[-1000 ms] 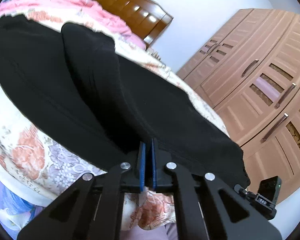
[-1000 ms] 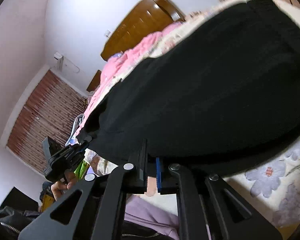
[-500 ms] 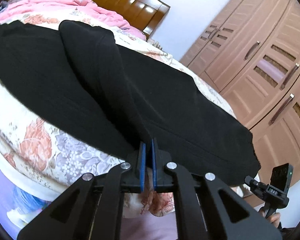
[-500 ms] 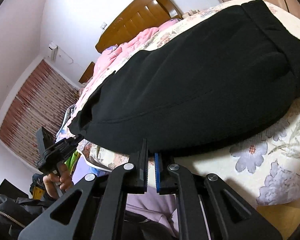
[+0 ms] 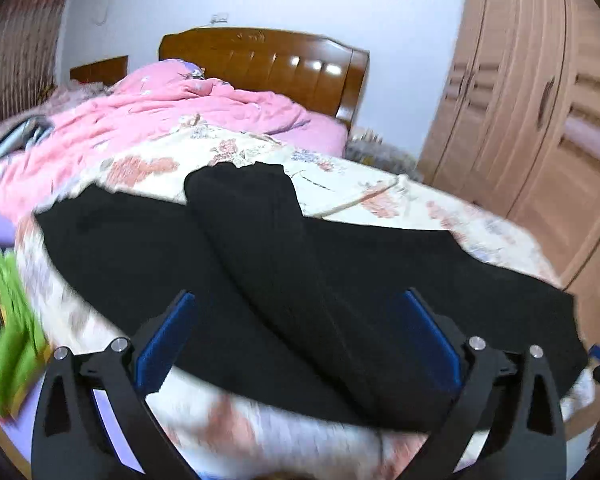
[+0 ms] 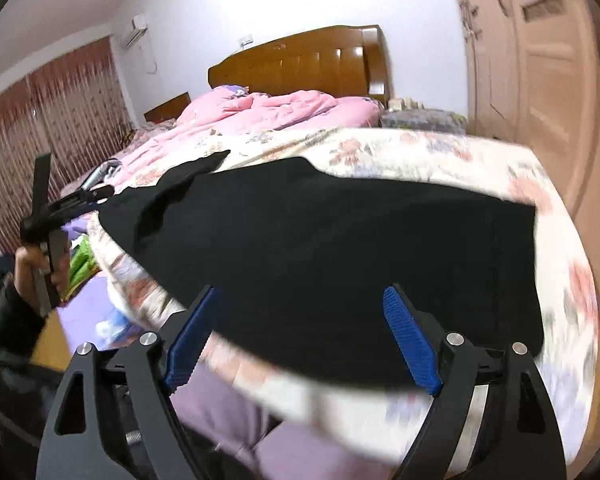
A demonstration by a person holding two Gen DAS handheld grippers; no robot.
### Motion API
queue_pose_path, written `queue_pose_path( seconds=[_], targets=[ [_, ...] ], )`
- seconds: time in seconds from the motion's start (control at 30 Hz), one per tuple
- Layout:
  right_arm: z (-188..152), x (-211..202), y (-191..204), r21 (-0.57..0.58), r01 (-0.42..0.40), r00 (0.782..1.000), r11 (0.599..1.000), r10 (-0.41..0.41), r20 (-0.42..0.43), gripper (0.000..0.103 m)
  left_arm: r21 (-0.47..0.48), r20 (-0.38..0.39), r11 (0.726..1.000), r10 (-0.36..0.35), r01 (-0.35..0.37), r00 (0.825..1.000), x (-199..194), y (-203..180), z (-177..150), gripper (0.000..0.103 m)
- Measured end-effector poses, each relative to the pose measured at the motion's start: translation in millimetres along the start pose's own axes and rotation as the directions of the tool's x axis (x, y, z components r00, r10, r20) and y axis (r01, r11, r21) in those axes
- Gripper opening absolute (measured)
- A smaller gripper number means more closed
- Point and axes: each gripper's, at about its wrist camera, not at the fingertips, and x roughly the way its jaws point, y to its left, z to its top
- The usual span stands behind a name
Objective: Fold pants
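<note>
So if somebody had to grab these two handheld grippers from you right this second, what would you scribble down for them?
Left gripper: jaws opening, nothing between the blue pads, above the near edge of the bed.
Right gripper: jaws opening too, holding nothing.
The black fabric pants lie spread across the floral bedsheet, free of both grippers. One part is laid over the rest, reaching toward the crumpled pink quilt.
Done: that fold appears to be laid down.
Left: probably smooth the pants and fold them again into a smaller bundle; how many folds remain I cannot tell.
</note>
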Motion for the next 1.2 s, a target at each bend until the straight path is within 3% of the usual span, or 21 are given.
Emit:
queue_pose_path(
  seconds=[0.13,0.23,0.3,0.37,0.43,0.5,0.53,0.6,0.67,0.7,0.73,0.8,0.83,0.87,0.93,0.97,1.0,1.03,1.07,1.13,1.2],
  targets=[
    [21,46,-11,0.057,0.007,0.999,0.998,-0.004,-0.053,0.082,0.123,-0.131,0.985,0.135,-0.119,0.982,70,-23,39,0.101],
    [35,71,-9,0.041,0.019,0.997,0.999,-0.015,-0.080,0.082,0.272,-0.273,0.950,0.232,-0.156,0.934,134,-45,54,0.096],
    [43,84,-3,0.033,0.013,0.996,0.999,-0.009,-0.094,0.082,0.352,-0.359,0.919,0.305,-0.175,0.882,170,-46,56,0.079],
    [48,93,0,0.029,0.012,0.995,1.000,-0.009,-0.103,0.082,0.342,-0.414,0.920,0.331,-0.191,0.848,189,-31,55,0.037],
    [50,98,4,0.025,0.017,0.994,1.000,-0.014,-0.105,0.082,0.235,-0.393,0.956,0.261,-0.179,0.882,175,-6,61,0.018],
    [48,100,0,0.028,0.024,0.994,0.999,-0.021,-0.108,0.083,0.048,-0.254,0.989,0.148,-0.140,0.956,125,28,66,0.018],
    [46,102,-2,0.033,0.028,0.993,0.999,-0.024,-0.115,0.083,-0.030,-0.184,0.991,0.120,-0.127,0.976,101,45,65,0.017],
    [41,106,-9,0.049,0.035,0.991,0.998,-0.028,-0.129,0.083,-0.219,-0.078,0.972,0.065,-0.081,0.995,54,91,42,0.017],
    [35,114,-18,0.080,0.032,0.988,0.996,-0.020,-0.150,0.083,-0.368,-0.071,0.929,0.011,-0.037,0.997,35,133,5,0.010],
    [32,117,-22,0.092,0.025,0.988,0.995,-0.010,-0.155,0.083,-0.413,-0.111,0.910,-0.007,-0.040,0.994,38,155,-19,0.015],
    [30,117,-23,0.088,0.016,0.990,0.996,-0.004,-0.138,0.084,-0.448,-0.173,0.893,-0.030,-0.052,0.985,47,173,-44,0.031],
    [30,117,-21,0.079,0.014,0.990,0.997,-0.002,-0.143,0.086,-0.494,-0.094,0.869,-0.103,0.044,0.990,40,187,-66,0.030],
    [30,117,-20,0.077,0.015,0.989,0.997,-0.003,-0.147,0.086,-0.478,-0.087,0.877,-0.101,0.047,0.991,33,186,-67,0.032],
    [31,118,-20,0.079,0.013,0.989,0.997,-0.001,-0.148,0.087,-0.457,-0.087,0.889,-0.081,0.033,0.993,28,182,-64,0.045],
    [30,118,-20,0.081,0.013,0.990,0.997,-0.001,-0.142,0.087,-0.354,-0.037,0.930,0.089,-0.097,0.995,6,158,-45,0.073],
    [29,118,-19,0.080,0.014,0.990,0.997,-0.003,-0.139,0.087,-0.303,-0.005,0.947,0.115,-0.111,0.993,1,146,-39,0.082],
    [29,118,-19,0.078,0.016,0.990,0.997,-0.005,-0.138,0.088,-0.176,0.032,0.976,0.135,-0.127,0.990,-4,121,-25,0.086],
    [29,119,-19,0.075,0.018,0.990,0.997,-0.007,-0.138,0.088,-0.085,0.037,0.984,0.157,-0.153,0.987,-3,105,-17,0.091],
    [30,119,-19,0.077,0.019,0.990,0.997,-0.008,-0.142,0.088,0.060,0.035,0.972,0.226,-0.227,0.974,7,78,-5,0.091],
    [30,119,-19,0.078,0.018,0.990,0.997,-0.007,-0.141,0.088,0.233,0.034,0.930,0.286,-0.286,0.958,33,46,8,0.091],
    [29,118,-20,0.080,0.013,0.990,0.997,-0.002,-0.138,0.088,0.331,0.014,0.895,0.311,-0.298,0.950,61,28,16,0.091]
  ],
)
